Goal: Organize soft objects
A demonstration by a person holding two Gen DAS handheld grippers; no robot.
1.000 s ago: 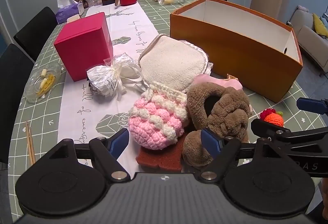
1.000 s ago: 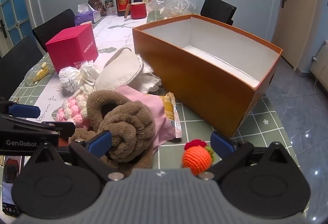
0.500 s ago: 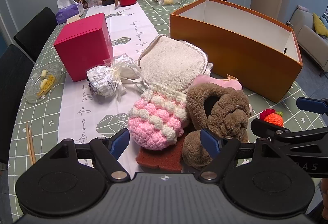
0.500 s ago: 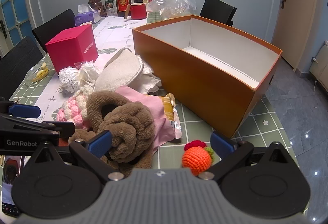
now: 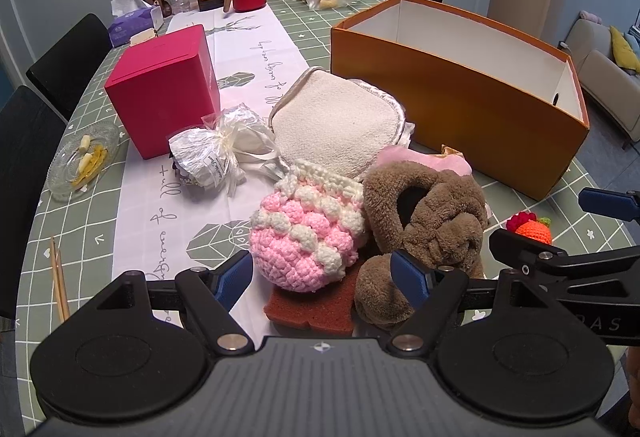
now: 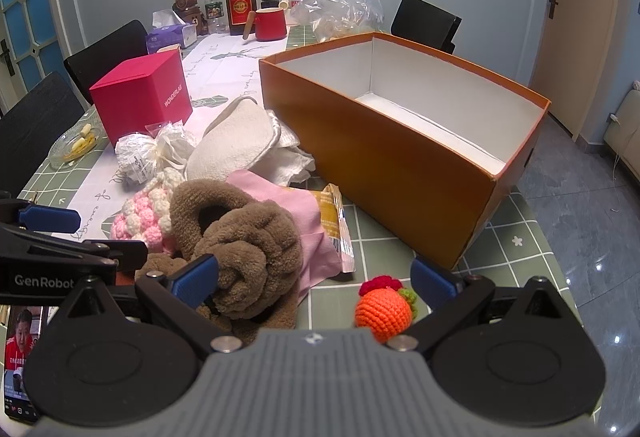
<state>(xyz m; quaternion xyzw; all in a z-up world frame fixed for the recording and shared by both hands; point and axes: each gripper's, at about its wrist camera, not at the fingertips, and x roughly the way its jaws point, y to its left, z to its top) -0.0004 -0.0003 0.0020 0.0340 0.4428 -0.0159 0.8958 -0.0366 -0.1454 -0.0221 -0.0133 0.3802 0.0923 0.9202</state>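
With both tongs gaping empty, we should pinch the pink crochet pouch (image 5: 308, 237) (beside the orange box (image 5: 460, 105)) mid-body.

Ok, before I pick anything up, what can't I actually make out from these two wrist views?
- Orange box floor: left wrist view sees none of it; right wrist view hides the near strip behind the front wall.
- Red-brown sponge: mostly covered by the pink crochet pouch; absent from the right view.
- Snack packet: partly under the pink cloth, print unreadable.
- Pile underneath the brown plush slipper: hidden.
- Phone screen: cut by the edge.
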